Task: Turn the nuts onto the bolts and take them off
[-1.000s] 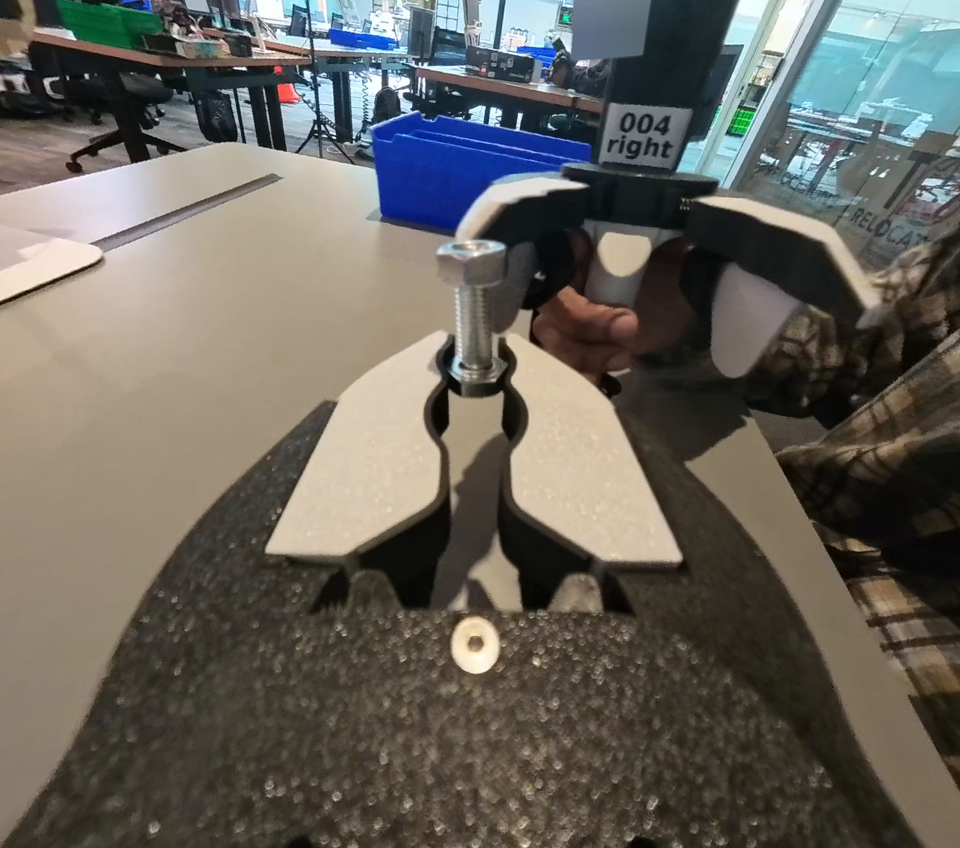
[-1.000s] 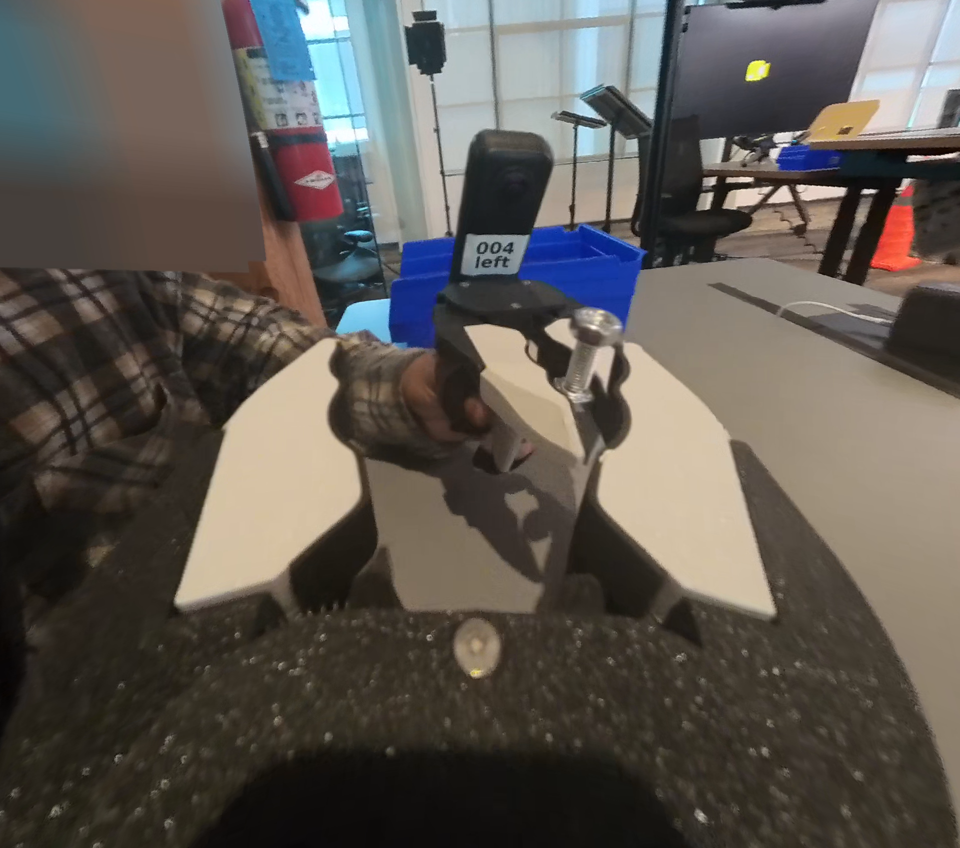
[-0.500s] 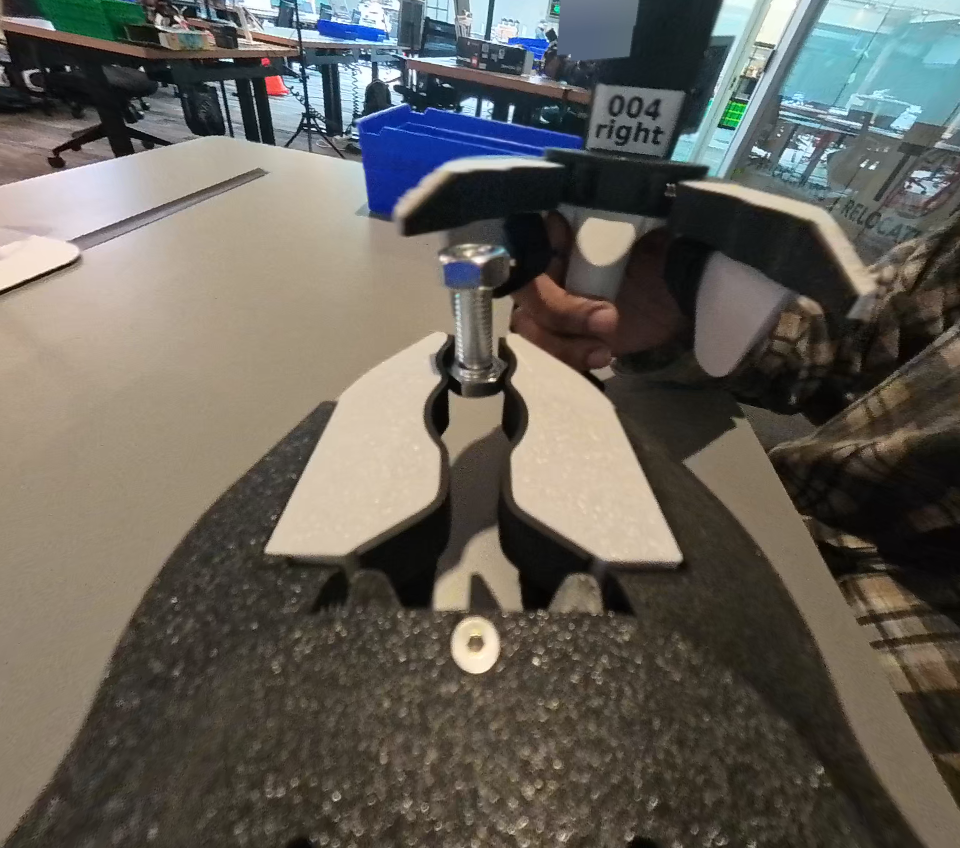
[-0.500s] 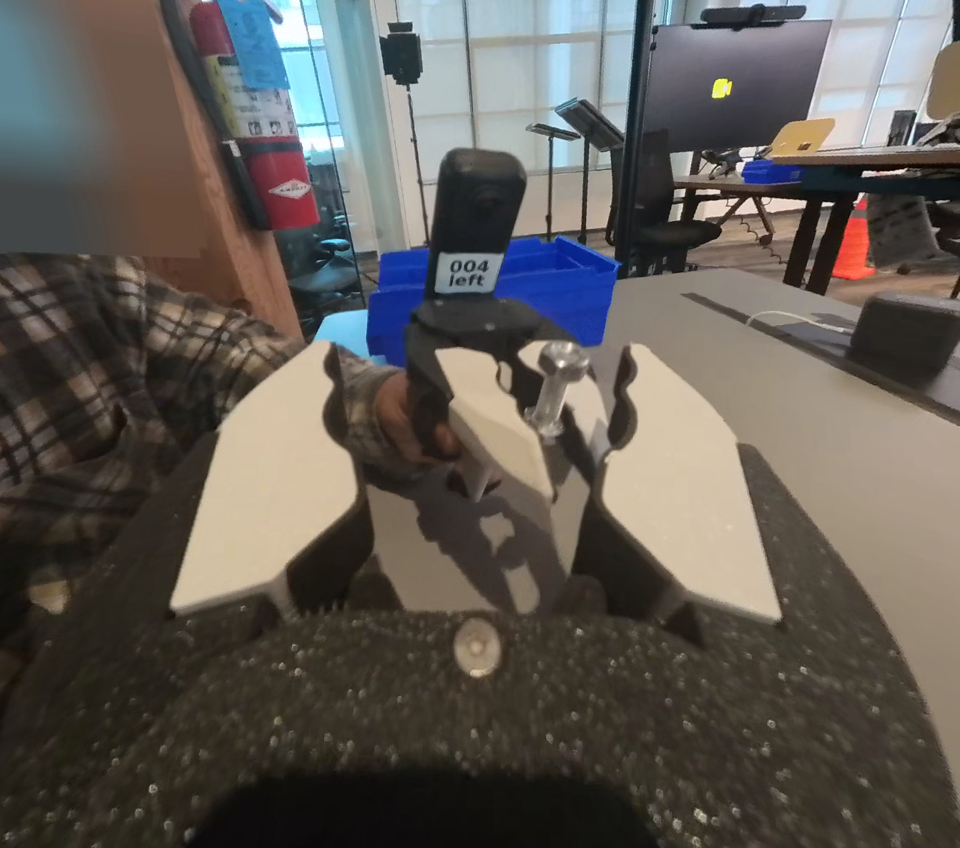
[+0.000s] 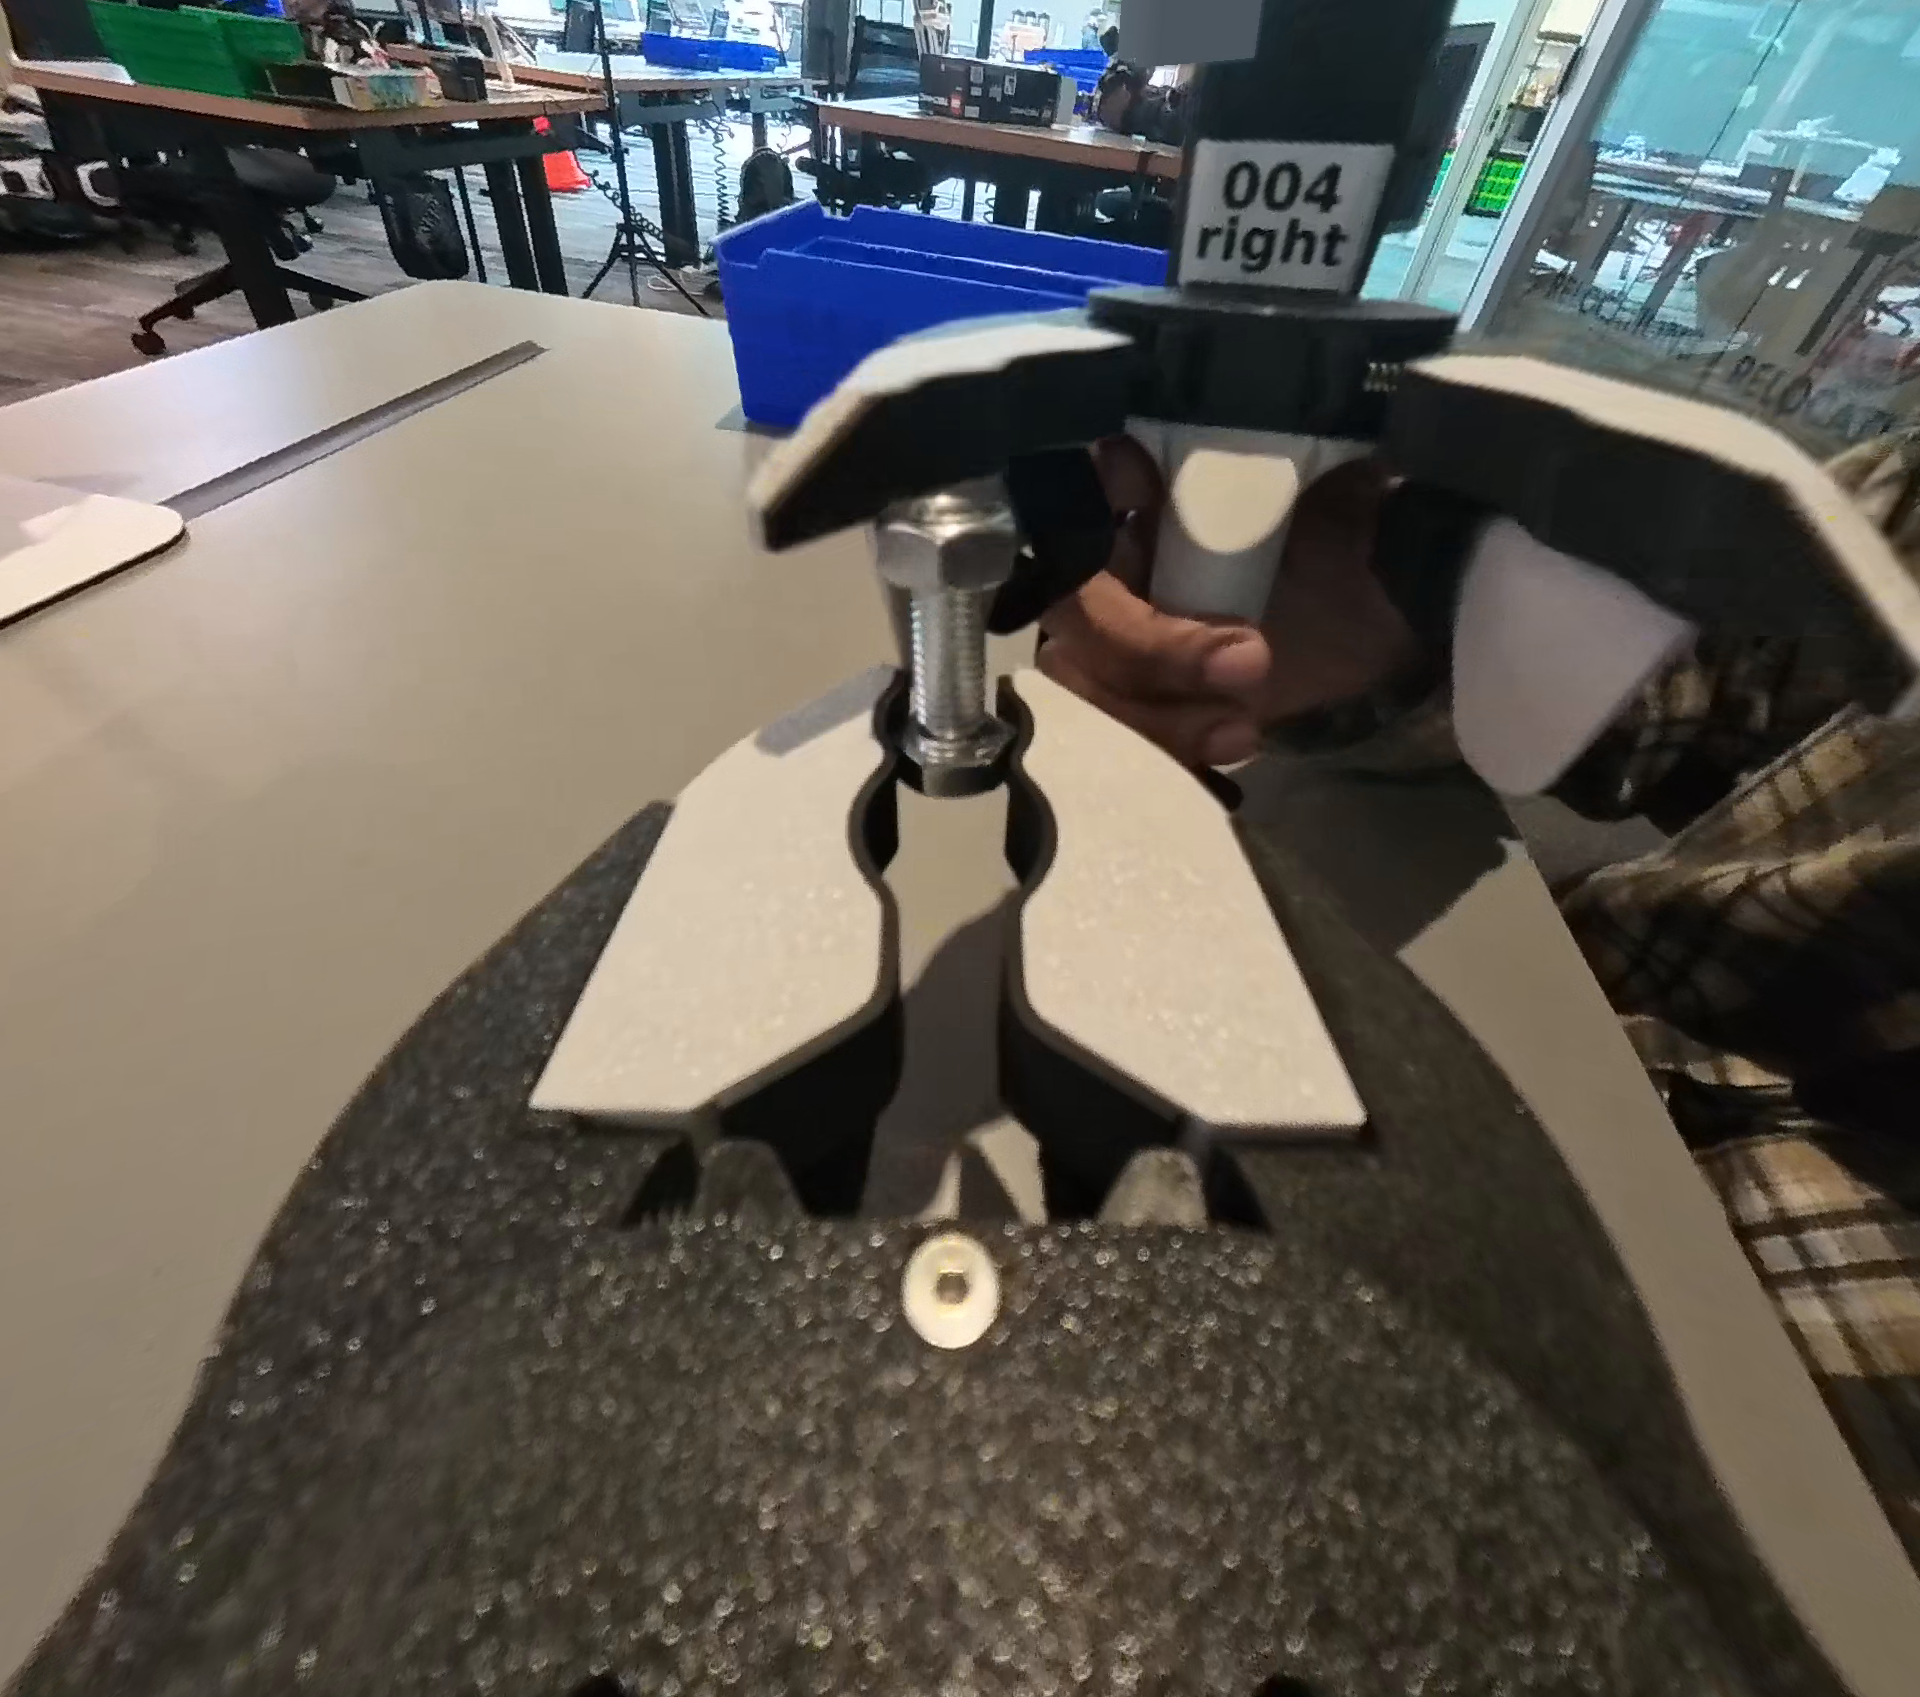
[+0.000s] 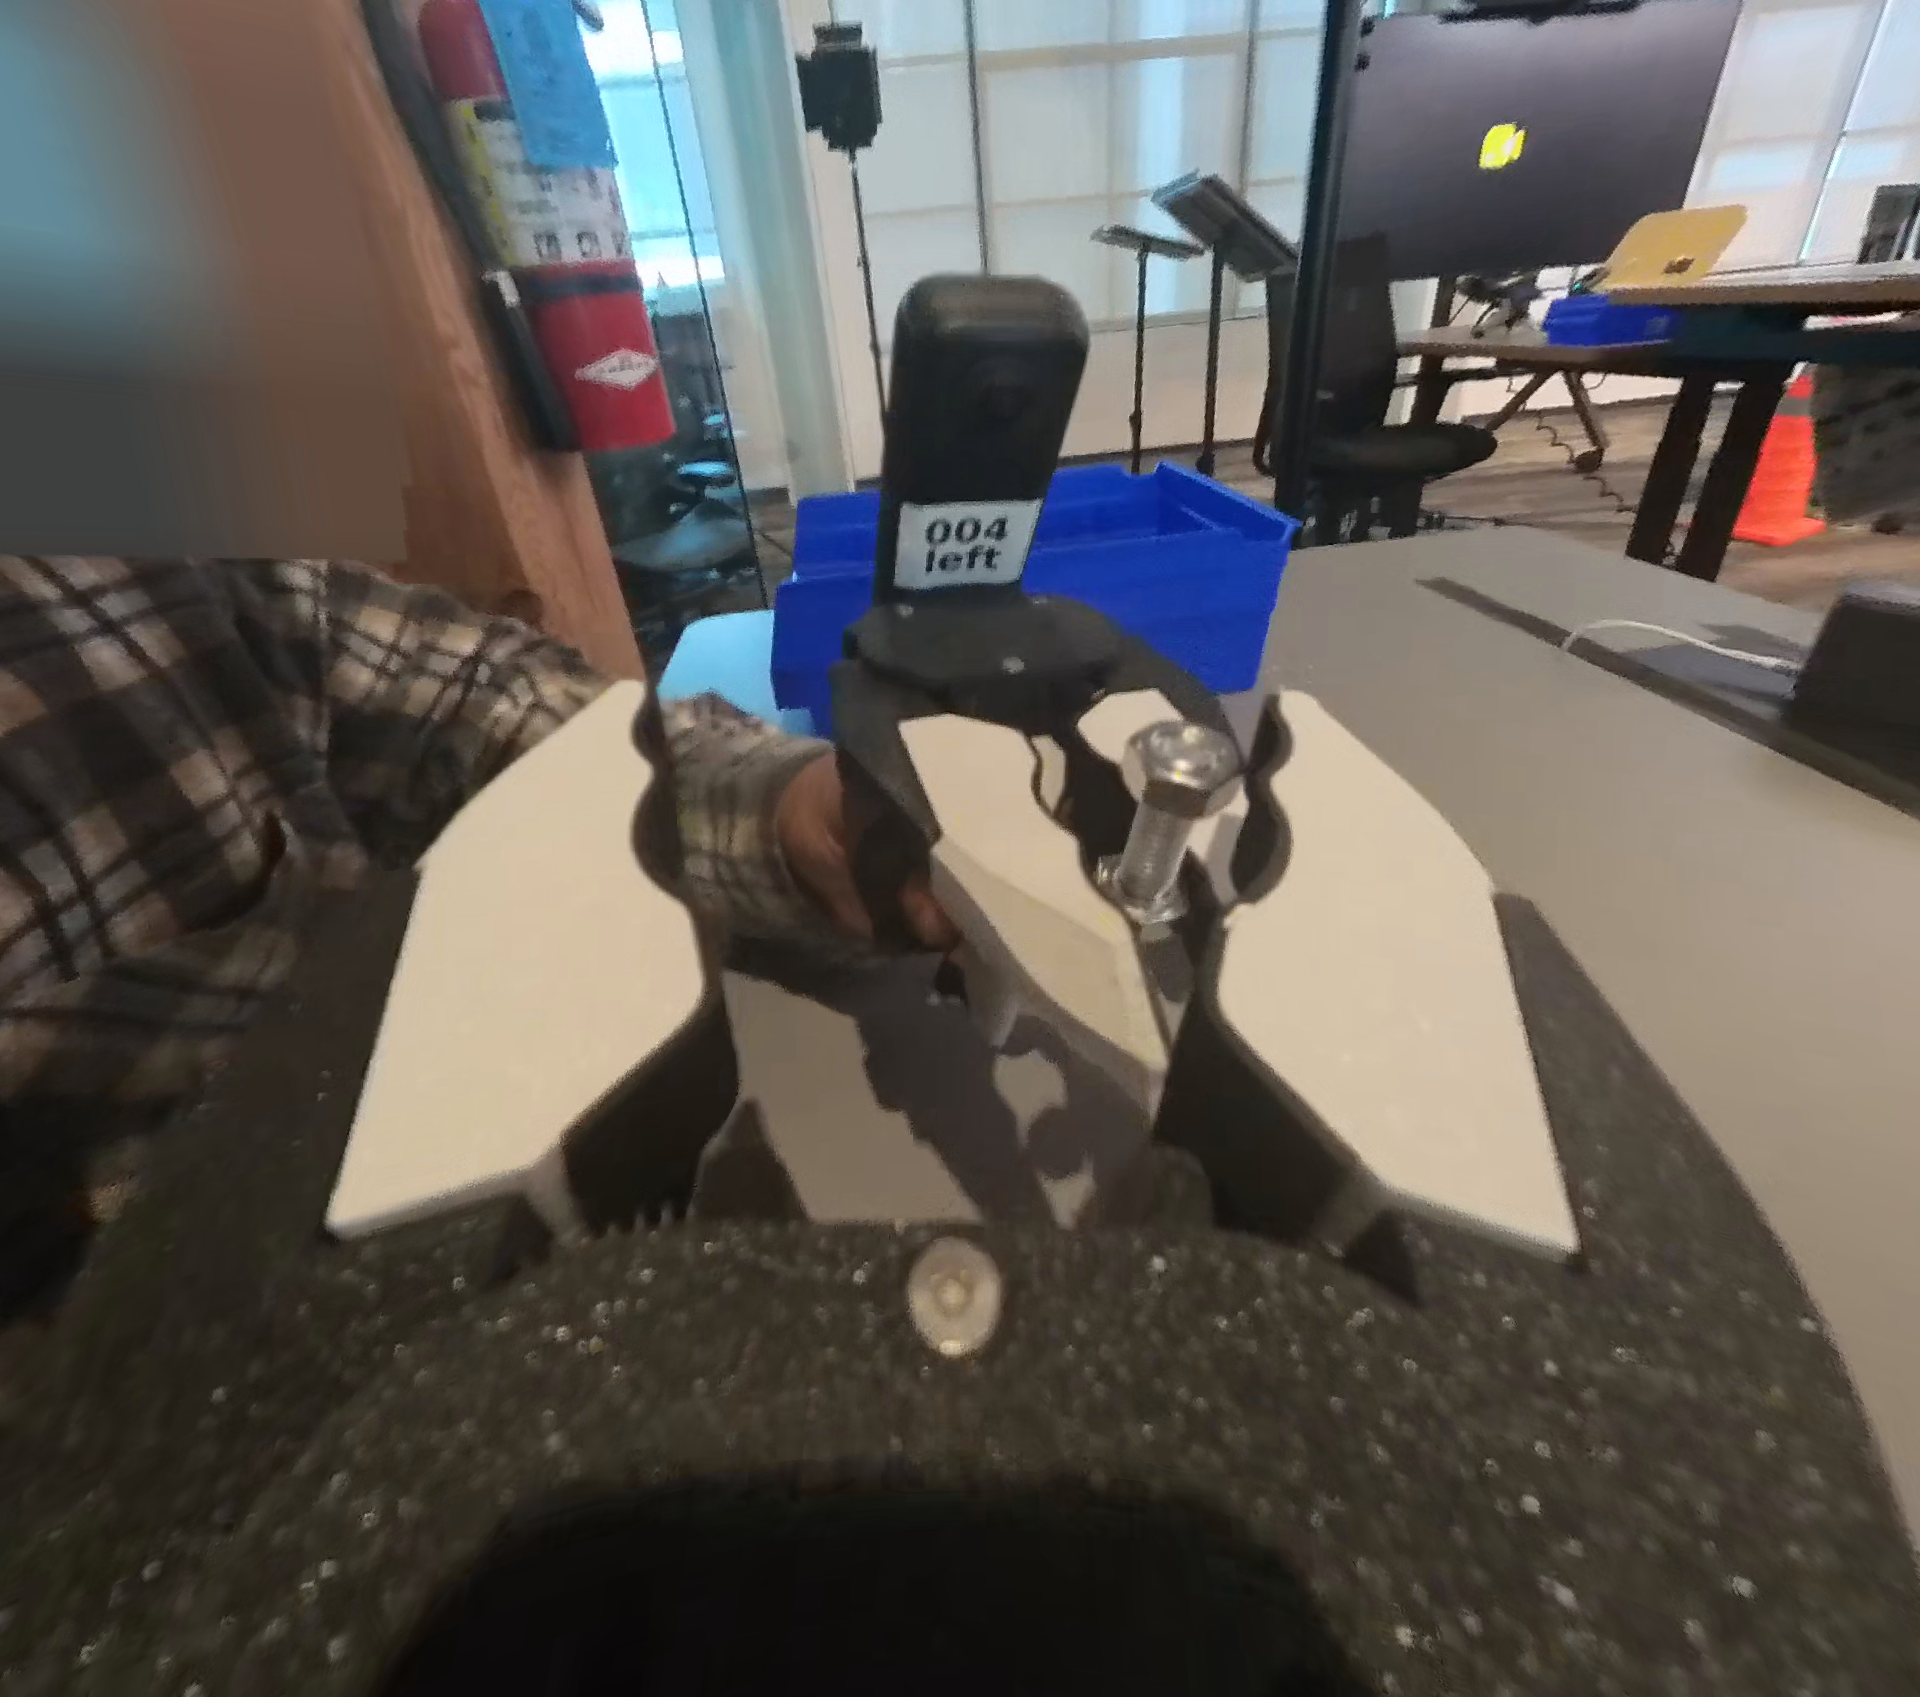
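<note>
While upright, bolt (image 5: 943, 608) (nut (image 5: 951, 759) in left hand-held gripper (image 5: 948, 774)), under right hand-held gripper (image 5: 1226, 504).

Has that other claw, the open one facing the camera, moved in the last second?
Yes. In the left wrist view the right gripper has shifted leftward against the blue bin; one finger now sits over the bolt head.

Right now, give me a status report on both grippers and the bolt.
Left gripper shut on nut, bolt upright. Right gripper open, one finger over bolt head. Nothing in the way.
</note>
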{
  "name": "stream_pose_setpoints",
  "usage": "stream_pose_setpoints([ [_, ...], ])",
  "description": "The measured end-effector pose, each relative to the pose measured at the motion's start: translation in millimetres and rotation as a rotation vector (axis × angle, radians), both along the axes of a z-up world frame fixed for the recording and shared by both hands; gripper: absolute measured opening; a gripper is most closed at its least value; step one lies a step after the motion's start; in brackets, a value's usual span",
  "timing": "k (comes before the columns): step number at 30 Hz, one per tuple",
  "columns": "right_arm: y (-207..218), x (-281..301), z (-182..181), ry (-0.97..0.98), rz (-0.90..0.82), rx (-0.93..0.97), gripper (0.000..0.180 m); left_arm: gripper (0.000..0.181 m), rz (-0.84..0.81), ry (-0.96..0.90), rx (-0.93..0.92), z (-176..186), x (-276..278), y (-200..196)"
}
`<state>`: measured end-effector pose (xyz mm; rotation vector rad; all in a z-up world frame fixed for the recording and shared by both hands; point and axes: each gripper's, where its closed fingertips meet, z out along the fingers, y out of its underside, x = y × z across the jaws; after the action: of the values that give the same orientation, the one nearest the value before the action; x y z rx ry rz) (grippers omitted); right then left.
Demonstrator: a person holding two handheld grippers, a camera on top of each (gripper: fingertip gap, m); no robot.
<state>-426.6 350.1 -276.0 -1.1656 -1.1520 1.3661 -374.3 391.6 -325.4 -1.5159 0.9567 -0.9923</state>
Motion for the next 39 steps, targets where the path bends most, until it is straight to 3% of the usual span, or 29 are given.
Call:
stream_pose_setpoints([
  [11, -6, 4, 1, -0.014, 0.027, -0.040, 0.110, 0.015, 0.000, 0.010, -0.001, -2, 0, 0],
  [17, 2, 17, -1, -0.033, -0.044, -0.035, 0.110, 0.015, 0.020, -0.010, -0.006, 2, -6, 5],
  [22, -7, 0, -7, -0.060, 0.043, -0.044, 0.110, 0.015, 0.014, 0.005, 0.013, 2, -2, 1],
  [39, -5, 13, -3, -0.083, -0.026, 0.031, 0.109, 0.015, 0.043, 0.027, 0.014, 2, -9, 7],
])
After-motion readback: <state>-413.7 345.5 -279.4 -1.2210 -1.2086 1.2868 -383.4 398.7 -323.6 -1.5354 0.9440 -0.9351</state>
